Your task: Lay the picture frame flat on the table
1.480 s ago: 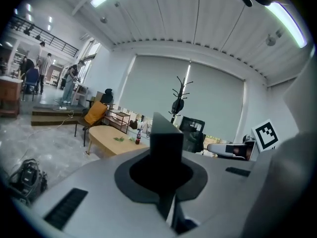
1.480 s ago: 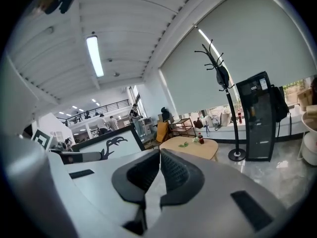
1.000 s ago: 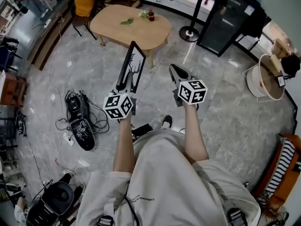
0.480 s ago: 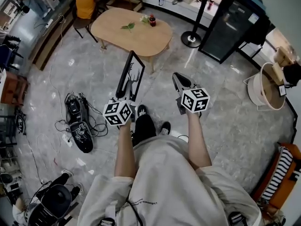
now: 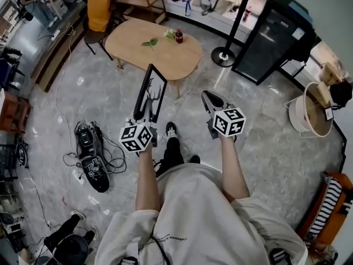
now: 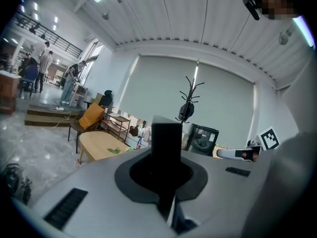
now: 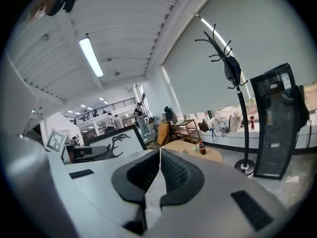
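- The person stands on the grey marble floor (image 5: 259, 142) with 1 gripper in each hand, both held out in front at about the same height.
- The left gripper (image 5: 144, 116) pinches the picture frame (image 5: 151, 93) by its lower edge; in the left gripper view the black frame edge rises straight up between the 2 jaws, which press on it from either side.
- The picture frame is upright on its edge, up in the air over the floor, short of the near edge of the wooden table (image 5: 132, 46) and not touching it.
- Its picture, a black antlered deer on white, faces the right gripper (image 5: 208, 97).
- The right gripper holds nothing; its 2 ribbed jaws are pressed together with no gap between them.
- On the table, a small dark bottle (image 5: 178, 35) stands near the far edge, and a green leaf sprig (image 5: 149, 41) lies near the middle.
- An orange chair (image 5: 99, 7) stands at the table's far left end.
- A black coat stand (image 5: 223, 56) and a black cabinet (image 5: 273, 35) stand beyond the table's right end.
- A tangle of cables and black gear (image 5: 91, 148) lies on the floor at the person's left.
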Demonstrator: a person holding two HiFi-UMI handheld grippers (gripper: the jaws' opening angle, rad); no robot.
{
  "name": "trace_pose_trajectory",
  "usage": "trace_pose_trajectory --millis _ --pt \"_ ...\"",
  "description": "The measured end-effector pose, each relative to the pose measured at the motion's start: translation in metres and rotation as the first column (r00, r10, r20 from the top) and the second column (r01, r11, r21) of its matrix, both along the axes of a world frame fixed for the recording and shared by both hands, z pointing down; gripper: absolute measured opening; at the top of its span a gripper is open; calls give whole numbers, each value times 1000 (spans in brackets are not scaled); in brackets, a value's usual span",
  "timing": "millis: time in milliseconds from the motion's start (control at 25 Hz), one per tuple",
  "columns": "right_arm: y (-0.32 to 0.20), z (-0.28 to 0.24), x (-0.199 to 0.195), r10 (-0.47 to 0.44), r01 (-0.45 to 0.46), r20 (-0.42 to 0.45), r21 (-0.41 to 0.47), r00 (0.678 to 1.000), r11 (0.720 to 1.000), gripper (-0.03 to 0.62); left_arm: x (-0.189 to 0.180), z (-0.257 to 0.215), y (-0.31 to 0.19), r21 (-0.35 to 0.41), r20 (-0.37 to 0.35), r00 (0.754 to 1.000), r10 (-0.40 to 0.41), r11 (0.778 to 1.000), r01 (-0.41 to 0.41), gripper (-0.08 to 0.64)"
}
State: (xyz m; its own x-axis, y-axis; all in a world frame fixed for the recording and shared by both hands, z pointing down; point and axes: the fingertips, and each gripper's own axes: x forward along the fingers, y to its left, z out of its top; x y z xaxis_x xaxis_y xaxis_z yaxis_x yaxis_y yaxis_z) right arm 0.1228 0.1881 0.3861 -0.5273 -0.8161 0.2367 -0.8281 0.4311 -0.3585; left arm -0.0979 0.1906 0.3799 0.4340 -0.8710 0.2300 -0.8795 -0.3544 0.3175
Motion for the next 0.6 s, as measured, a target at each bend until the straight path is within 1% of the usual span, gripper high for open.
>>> trace_pose_trajectory --millis 120,400,520,600 --pt "-25 1 8 20 -20 -26 -11 999 1000 35 -2 1 -32 -2 -31 1000 -4 1000 4 26" --pt "-96 -6 22 75 -75 -49 -14 996 997 35 -9 3 -113 -4 -75 997 10 1000 -11 26" --pt "-127 -10 16 87 -87 -49 -15 995 996 35 -13 2 -146 -5 -91 995 30 1000 -30 26" --pt "-149 -11 4 72 -73 -85 -9 994 997 35 -19 4 -169 -13 -99 994 39 999 -40 26"
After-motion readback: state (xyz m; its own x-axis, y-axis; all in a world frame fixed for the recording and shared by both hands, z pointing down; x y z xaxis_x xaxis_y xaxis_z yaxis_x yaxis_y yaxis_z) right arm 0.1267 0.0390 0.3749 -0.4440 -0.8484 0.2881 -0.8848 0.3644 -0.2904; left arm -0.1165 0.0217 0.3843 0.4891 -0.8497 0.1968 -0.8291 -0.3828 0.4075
